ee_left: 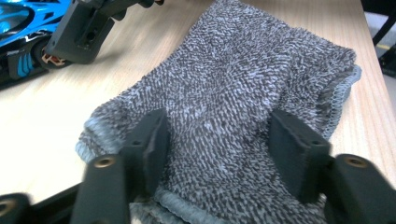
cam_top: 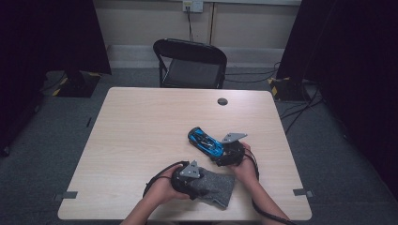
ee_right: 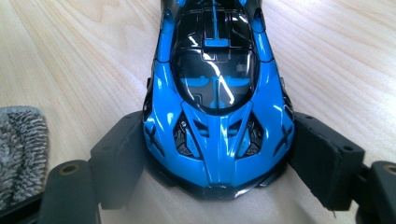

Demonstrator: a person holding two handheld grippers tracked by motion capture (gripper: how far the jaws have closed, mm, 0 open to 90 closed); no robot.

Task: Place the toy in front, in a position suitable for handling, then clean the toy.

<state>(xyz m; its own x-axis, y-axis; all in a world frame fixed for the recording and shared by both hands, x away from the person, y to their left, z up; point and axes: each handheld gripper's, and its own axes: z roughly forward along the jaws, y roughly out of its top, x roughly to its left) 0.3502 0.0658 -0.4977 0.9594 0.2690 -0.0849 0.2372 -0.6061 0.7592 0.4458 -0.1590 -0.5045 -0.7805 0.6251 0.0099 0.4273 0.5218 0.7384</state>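
Pale wooden surface before a black folding chair, grey carpet around. Near the front edge, a grey knitted cloth, spread flat under the left gripper, fingers apart, pressing down on the fabric without pinching it. Just beyond, a glossy blue and black toy sports car, nose clamped between the fingers of the right gripper.
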